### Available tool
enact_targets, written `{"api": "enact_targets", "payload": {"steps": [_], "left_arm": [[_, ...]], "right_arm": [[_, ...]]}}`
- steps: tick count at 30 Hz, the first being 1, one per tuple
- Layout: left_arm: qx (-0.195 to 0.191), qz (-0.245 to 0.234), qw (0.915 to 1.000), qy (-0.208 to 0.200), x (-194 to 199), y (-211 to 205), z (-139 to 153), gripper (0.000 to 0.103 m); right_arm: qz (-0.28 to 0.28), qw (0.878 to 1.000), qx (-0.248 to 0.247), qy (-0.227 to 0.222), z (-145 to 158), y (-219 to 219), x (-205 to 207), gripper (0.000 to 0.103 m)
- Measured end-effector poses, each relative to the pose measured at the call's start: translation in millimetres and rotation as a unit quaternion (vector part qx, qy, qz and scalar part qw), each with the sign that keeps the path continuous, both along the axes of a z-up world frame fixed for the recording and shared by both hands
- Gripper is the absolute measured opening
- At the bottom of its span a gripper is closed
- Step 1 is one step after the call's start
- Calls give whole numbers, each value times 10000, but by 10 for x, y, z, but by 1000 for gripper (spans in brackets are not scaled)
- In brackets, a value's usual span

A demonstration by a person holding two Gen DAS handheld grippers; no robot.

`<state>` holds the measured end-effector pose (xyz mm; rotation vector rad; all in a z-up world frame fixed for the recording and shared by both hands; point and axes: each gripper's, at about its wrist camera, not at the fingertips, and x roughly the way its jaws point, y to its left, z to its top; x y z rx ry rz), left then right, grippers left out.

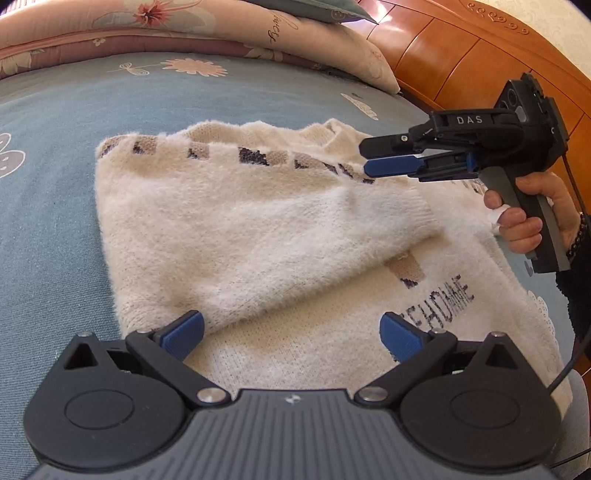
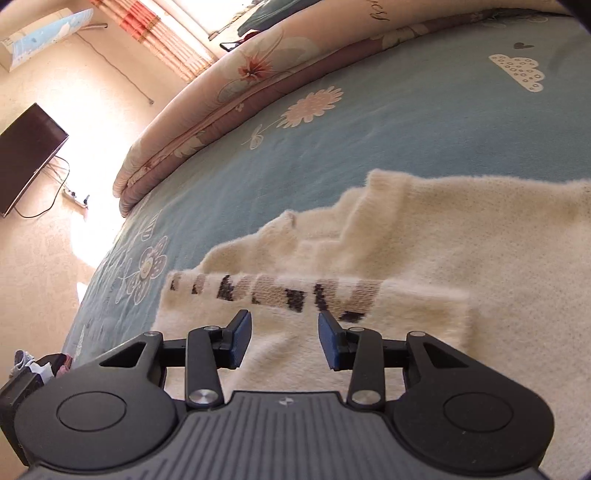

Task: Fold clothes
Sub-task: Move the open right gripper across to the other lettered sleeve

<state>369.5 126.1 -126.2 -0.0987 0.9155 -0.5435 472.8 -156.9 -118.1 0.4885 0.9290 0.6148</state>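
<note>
Cream fluffy knitted sweater (image 1: pixel 266 236): we see it spread on the bed, one side folded over the body so a soft diagonal edge crosses it; a band of brown and dark blocks runs along its far edge, and dark knitted letters show on the near part.
Bed cover: blue-grey bedspread (image 1: pixel 55 177) printed with pale flowers and clouds lies under the sweater on all sides we can see.
Left hand-held gripper (image 1: pixel 291 334): we find its blue-padded fingers spread wide, low over the near hem of the sweater, nothing between the pads; whether the tips brush the wool we cannot tell.
Right hand-held gripper (image 1: pixel 365 158): in the left wrist view it hovers just above the patterned band, fingers stacked one over the other with a narrow gap; in its own view the jaws stand partly apart, gripping nothing, the sweater's fold showing between them.
Right hand (image 1: pixel 524 218): we see it wrapped round the grey handle, a dark bead bracelet at the wrist.
Bedding: pink floral quilt (image 1: pixel 110 26) is rolled along the far side of the bed.
Headboard: orange-brown wooden panels (image 1: pixel 461 62) rise beyond the pillow.
Room: dark flat screen (image 2: pixel 27 155) hangs on the wall beside the striped curtain (image 2: pixel 162 40).
</note>
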Motion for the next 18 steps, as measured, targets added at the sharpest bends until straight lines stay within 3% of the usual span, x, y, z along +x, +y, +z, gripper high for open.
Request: {"api": "enact_targets", "payload": {"steps": [2, 6, 11, 18], "left_arm": [[-18, 1, 10000, 2, 2, 6, 0, 101], [-63, 7, 10000, 19, 3, 23, 4, 101], [-85, 63, 9999, 71, 9, 24, 18, 101], [105, -105, 9999, -11, -101, -158, 143, 101]], "right_arm": [[417, 9991, 49, -11, -25, 317, 4, 45], [531, 9970, -511, 222, -218, 524, -13, 44], [-15, 9995, -179, 250, -176, -61, -259, 44], [-875, 9938, -644, 222, 71, -939, -724, 47]]}}
